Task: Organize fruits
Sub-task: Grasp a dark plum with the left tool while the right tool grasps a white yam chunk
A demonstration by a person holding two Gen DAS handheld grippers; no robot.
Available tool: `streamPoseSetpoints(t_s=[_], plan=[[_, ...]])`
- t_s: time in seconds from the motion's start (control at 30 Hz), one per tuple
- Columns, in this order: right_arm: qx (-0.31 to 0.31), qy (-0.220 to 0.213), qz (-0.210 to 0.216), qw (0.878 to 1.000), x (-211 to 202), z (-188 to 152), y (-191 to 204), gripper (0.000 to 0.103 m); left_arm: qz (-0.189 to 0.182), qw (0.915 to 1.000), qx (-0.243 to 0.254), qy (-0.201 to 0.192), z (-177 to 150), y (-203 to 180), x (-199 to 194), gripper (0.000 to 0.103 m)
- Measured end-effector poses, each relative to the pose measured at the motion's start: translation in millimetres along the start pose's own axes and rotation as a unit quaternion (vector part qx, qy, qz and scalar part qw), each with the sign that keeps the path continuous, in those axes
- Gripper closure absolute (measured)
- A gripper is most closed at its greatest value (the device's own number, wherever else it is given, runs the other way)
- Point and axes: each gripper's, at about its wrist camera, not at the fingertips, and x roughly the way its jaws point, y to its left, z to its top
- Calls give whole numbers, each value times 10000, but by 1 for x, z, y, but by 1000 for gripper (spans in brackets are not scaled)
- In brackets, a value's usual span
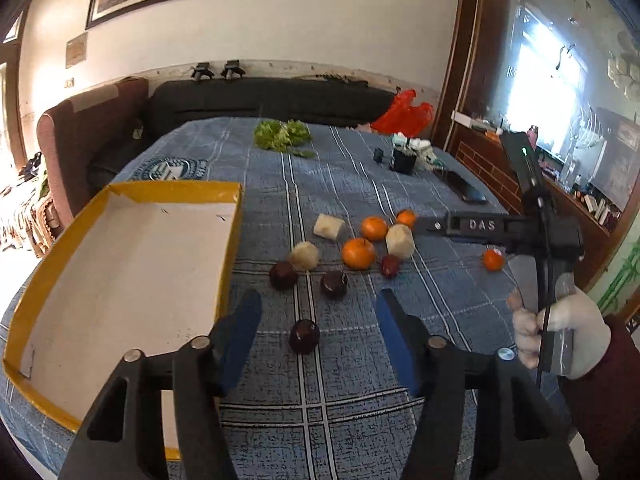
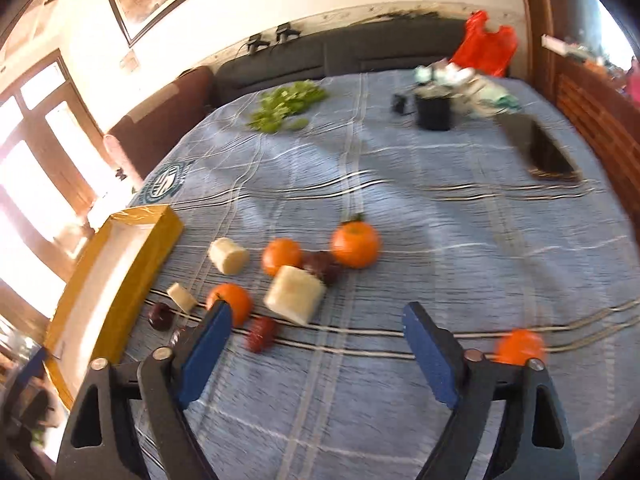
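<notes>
Several oranges (image 1: 358,253), pale peeled chunks (image 1: 400,241) and dark red fruits (image 1: 304,336) lie scattered on the blue checked tablecloth (image 1: 352,360). A yellow-rimmed empty box (image 1: 120,264) sits at the left. My left gripper (image 1: 316,320) is open and empty, just above the nearest dark fruit. My right gripper (image 2: 316,332) is open and empty above the cloth; it shows in the left wrist view (image 1: 436,226) beside the far oranges. In the right wrist view the oranges (image 2: 355,243), a pale chunk (image 2: 295,294), dark fruits (image 2: 261,334) and the box (image 2: 116,264) show ahead and to the left.
Green leafy vegetables (image 1: 282,134) lie at the far side of the table. A black cup (image 1: 403,160), a small black item (image 1: 378,156) and a phone (image 1: 464,188) lie at the far right. A sofa (image 1: 260,100) with a red bag (image 1: 404,114) stands behind.
</notes>
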Motion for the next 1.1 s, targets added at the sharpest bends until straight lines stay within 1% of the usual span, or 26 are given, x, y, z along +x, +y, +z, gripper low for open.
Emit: streamPoseSetpoints(t_s=[0.03, 0.13, 0.17, 0.2, 0.23, 0.3, 0.4, 0.53, 0.6, 0.67, 0.73, 0.8, 0.83, 0.87, 0.9, 1.0, 1.1], plan=[[22, 33, 44, 10000, 4, -5, 2, 20, -21, 9999, 16, 97, -1, 0, 7, 48], [146, 182, 91, 9997, 23, -8, 5, 21, -41, 9995, 105, 308, -2, 0, 26, 49], [169, 212, 87, 9996, 28, -9, 5, 21, -64, 9992, 138, 374, -3, -1, 31, 52], [185, 241, 70, 9995, 33, -11, 4, 22, -99, 9987, 185, 461, -4, -2, 39, 58], [209, 266, 77, 9994, 34, -12, 0, 24, -129, 9982, 230, 546, -4, -3, 44, 62], [272, 305, 150, 9991, 39, -10, -5, 24, -152, 9967, 326, 733, -4, -6, 58, 74], [233, 237, 220, 9992, 37, -10, -8, 26, -227, 9952, 390, 874, -7, -7, 69, 84], [178, 213, 216, 9994, 38, -11, -8, 27, -182, 9944, 513, 908, -5, -11, 74, 84], [148, 211, 207, 9995, 41, -10, -6, 27, 12, 9942, 615, 887, -3, -14, 74, 84], [141, 203, 197, 9995, 41, -9, -6, 27, 38, 9943, 610, 878, -3, -12, 73, 84], [145, 193, 211, 9995, 41, -10, -6, 27, 65, 9945, 566, 874, -4, -6, 70, 80], [155, 180, 203, 9995, 41, -10, -6, 27, 79, 9947, 542, 873, -5, -2, 66, 67], [144, 176, 186, 9996, 41, -10, -6, 27, 110, 9947, 533, 870, -6, -1, 66, 63], [133, 169, 169, 9996, 41, -10, -5, 27, 140, 9947, 516, 879, -7, 1, 65, 56], [119, 163, 149, 9997, 41, -10, -5, 27, 140, 9947, 496, 886, -7, 3, 65, 55], [108, 143, 143, 9997, 41, -10, -5, 27, 257, 9941, 501, 923, -10, 8, 67, 55], [153, 123, 188, 9996, 40, -11, -7, 28, 284, 9940, 415, 969, -10, 14, 68, 55]])
